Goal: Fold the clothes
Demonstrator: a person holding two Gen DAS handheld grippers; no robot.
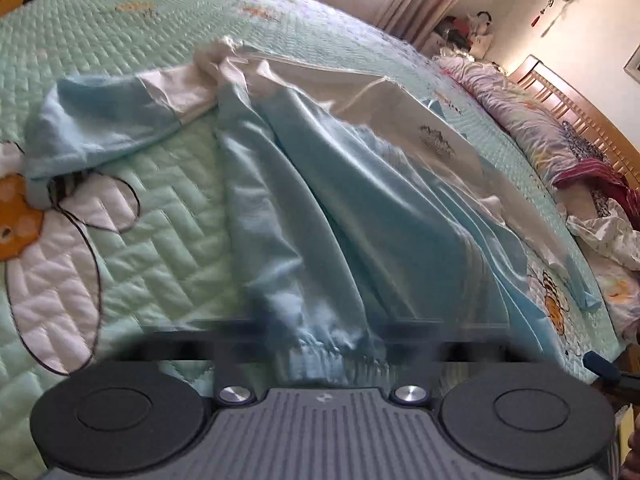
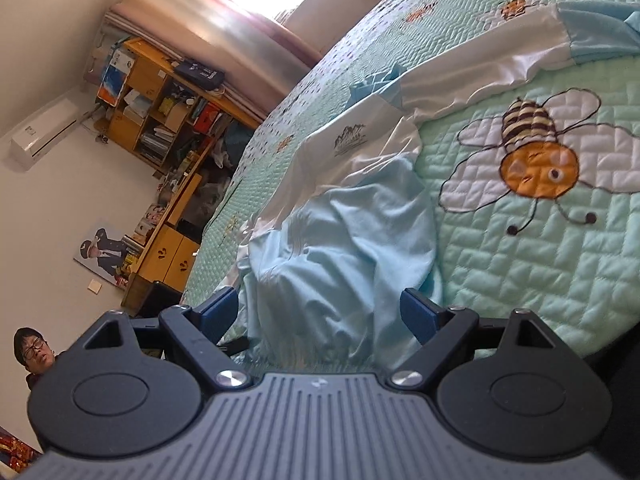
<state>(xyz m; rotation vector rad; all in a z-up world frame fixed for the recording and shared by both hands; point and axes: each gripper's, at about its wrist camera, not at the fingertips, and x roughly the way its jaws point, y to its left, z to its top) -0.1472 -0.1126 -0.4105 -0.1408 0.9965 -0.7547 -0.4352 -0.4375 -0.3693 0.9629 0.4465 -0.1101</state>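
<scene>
A light blue and white sweatshirt lies crumpled on the mint quilted bedspread. One sleeve stretches to the left. Its gathered blue hem sits between the fingers of my left gripper. Those fingers are smeared by motion blur, so their hold is unclear. In the right wrist view the same sweatshirt bunches up. Its blue cloth lies between the spread blue pads of my right gripper, which is open. A white sleeve runs to the upper right.
Pillows and rumpled bedding lie against a wooden headboard at the right. A wooden shelf unit and a low cabinet stand beyond the bed's far side. A person is at the lower left.
</scene>
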